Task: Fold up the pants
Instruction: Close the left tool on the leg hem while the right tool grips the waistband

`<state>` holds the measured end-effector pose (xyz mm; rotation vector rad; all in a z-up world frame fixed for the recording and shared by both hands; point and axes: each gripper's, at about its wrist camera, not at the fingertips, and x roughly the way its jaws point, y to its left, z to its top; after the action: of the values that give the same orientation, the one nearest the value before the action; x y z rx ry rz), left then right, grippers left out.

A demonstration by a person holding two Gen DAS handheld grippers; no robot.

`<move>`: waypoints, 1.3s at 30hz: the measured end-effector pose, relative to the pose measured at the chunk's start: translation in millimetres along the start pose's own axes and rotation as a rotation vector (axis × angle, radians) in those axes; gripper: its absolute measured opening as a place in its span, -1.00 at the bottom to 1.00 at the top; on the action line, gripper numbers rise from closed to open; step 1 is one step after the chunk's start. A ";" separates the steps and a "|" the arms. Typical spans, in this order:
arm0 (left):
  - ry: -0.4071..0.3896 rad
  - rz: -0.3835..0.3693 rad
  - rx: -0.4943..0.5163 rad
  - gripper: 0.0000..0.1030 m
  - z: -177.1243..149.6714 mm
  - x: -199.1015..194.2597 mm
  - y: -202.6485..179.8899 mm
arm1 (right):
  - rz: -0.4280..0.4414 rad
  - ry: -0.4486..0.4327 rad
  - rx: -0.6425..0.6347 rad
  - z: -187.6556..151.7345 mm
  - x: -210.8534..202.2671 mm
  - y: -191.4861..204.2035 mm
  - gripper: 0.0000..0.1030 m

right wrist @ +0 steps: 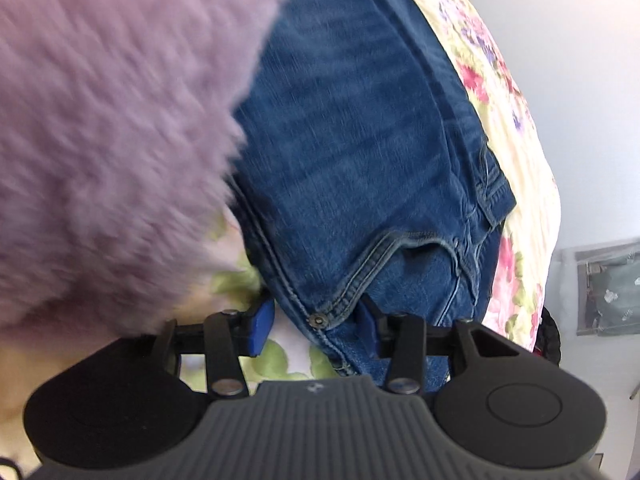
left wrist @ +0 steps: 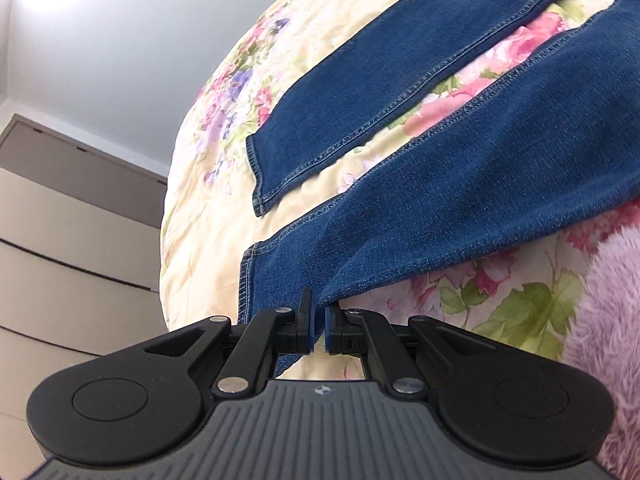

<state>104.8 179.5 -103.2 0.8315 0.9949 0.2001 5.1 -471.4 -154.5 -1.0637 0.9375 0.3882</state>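
Observation:
Blue jeans [left wrist: 460, 192] lie spread on a floral quilt [left wrist: 200, 208], legs apart. In the left wrist view the far leg [left wrist: 360, 96] rests flat with its cuff toward me. My left gripper [left wrist: 319, 320] is shut on the near leg just by its cuff, and the pinched denim rises off the quilt. In the right wrist view I see the jeans' [right wrist: 352, 140] waist and front pocket. My right gripper [right wrist: 316, 326] stands open around the pocket corner. The left pad [right wrist: 260, 324] is clear of the cloth, and denim partly hides the right one.
A fuzzy purple sleeve [right wrist: 104, 120] of the person fills the left of the right wrist view and shows at the right edge [left wrist: 608, 320] of the left one. A beige drawer unit [left wrist: 68, 240] stands beyond the bed's edge, against a white wall.

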 end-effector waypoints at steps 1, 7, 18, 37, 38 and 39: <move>0.001 0.002 -0.004 -0.91 0.2 0.9 0.4 | -0.001 0.000 0.007 -0.6 2.2 1.0 -0.23; 0.003 -0.010 -0.052 -0.91 -2.6 3.8 4.8 | -0.081 -0.012 0.008 -7.4 1.6 10.1 -0.60; -0.071 0.036 -0.242 -0.94 13.7 -15.4 42.2 | -0.257 -0.171 0.330 12.9 -64.6 -69.8 -0.71; 0.008 0.142 -0.298 -0.94 152.9 60.3 79.2 | -0.352 -0.114 0.536 118.8 12.2 -219.9 -0.71; 0.010 0.158 -0.289 -0.94 160.3 68.1 76.7 | -0.339 -0.103 0.551 124.0 23.3 -226.8 -0.71; 0.008 0.174 -0.280 -0.94 169.3 77.9 73.8 | -0.322 -0.089 0.569 130.7 37.4 -234.5 -0.71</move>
<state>299.8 180.1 -56.9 0.6599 0.8779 0.4810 245.9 -472.5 -30.0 -0.6488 0.7182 -0.0999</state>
